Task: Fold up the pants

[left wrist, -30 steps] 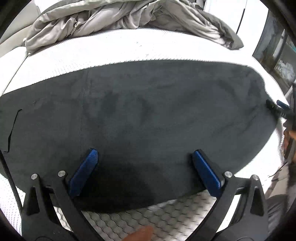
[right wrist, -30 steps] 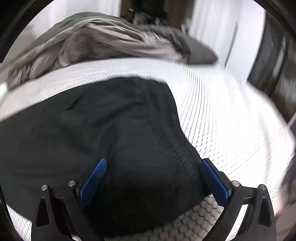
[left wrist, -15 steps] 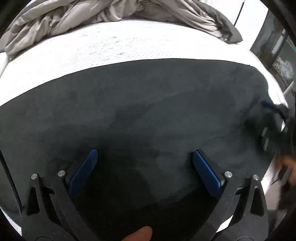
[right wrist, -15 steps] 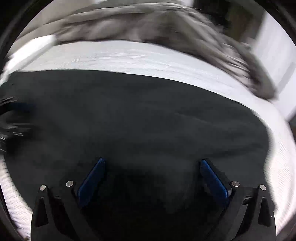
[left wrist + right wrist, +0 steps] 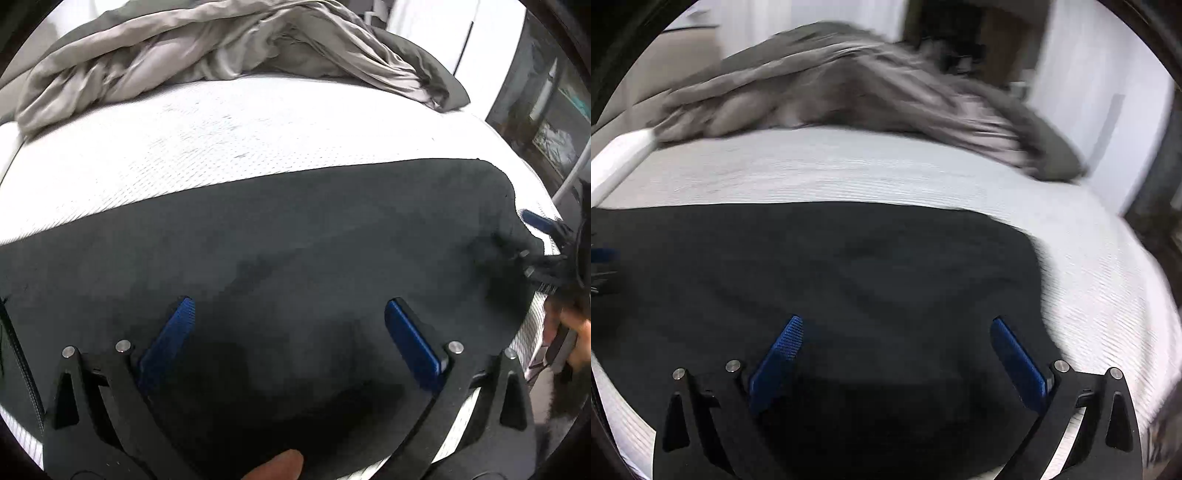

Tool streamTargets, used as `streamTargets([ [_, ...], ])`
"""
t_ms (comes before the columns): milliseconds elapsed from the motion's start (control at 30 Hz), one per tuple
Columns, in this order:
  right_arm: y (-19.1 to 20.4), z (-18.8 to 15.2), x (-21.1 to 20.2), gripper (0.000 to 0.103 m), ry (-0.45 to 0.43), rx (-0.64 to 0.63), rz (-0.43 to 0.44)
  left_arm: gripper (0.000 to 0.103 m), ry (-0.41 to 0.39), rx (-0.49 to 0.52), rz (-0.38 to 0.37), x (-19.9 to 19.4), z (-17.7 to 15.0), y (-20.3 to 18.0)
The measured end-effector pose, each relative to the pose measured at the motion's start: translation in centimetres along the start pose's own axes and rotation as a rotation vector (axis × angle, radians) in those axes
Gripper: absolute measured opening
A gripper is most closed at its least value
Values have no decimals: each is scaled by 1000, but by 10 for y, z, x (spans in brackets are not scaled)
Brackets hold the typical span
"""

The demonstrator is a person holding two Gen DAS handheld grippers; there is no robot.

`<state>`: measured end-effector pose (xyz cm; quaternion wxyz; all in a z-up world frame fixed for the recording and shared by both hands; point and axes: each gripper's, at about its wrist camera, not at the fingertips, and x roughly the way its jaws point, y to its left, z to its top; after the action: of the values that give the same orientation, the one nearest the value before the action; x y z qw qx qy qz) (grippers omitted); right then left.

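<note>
The dark pants [image 5: 288, 243] lie spread flat across the near part of the white mattress [image 5: 229, 125]; they also show in the right wrist view [image 5: 849, 266]. My left gripper [image 5: 288, 325] is open and empty, its blue pads low over the fabric. My right gripper [image 5: 894, 343] is open and empty above the pants; it also shows in the left wrist view [image 5: 535, 240] at the pants' right end. In the right wrist view the left gripper [image 5: 600, 266] sits at the left edge, blurred.
A crumpled grey blanket [image 5: 221, 48] lies heaped along the far side of the bed, also in the right wrist view [image 5: 857, 85]. The mattress's right edge [image 5: 532, 325] drops off beside dark furniture [image 5: 554, 122]. White wall stands behind.
The right gripper swung from the pants' right end to face across the pants, then back a little. The left gripper moved forward over the fabric, then tilted up slightly. Both stayed open.
</note>
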<state>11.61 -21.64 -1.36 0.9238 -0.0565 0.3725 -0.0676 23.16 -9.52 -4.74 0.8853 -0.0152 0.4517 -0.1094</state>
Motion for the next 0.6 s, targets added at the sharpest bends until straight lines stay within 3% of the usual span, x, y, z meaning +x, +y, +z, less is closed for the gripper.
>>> streamTargets([
  [67,31,8,23,103,71,-27,103,102,18,6,6,22,0,-6],
  [133,44,3,44,103,121,-46,121,102,90,-14,50,45,-6,-1],
  [167,44,1,44,103,127,-70,111,102,80,-14,47,44,-6,2],
  [267,13,-2,43,103,80,-140,-28,102,76,-21,86,34,-7,20],
  [367,-62,-16,45,103,108,22,-323,102,70,-78,109,30,-9,50],
  [433,-108,-30,40,103,118,257,-161,102,68,-95,107,28,-8,57],
  [467,-112,-33,35,103,104,283,-139,102,70,-89,122,27,-7,54],
  [533,-109,-27,21,103,85,259,-183,102,78,-85,152,23,-5,47],
  [600,-102,-7,15,103,43,221,-245,102,44,-113,95,11,-3,39],
])
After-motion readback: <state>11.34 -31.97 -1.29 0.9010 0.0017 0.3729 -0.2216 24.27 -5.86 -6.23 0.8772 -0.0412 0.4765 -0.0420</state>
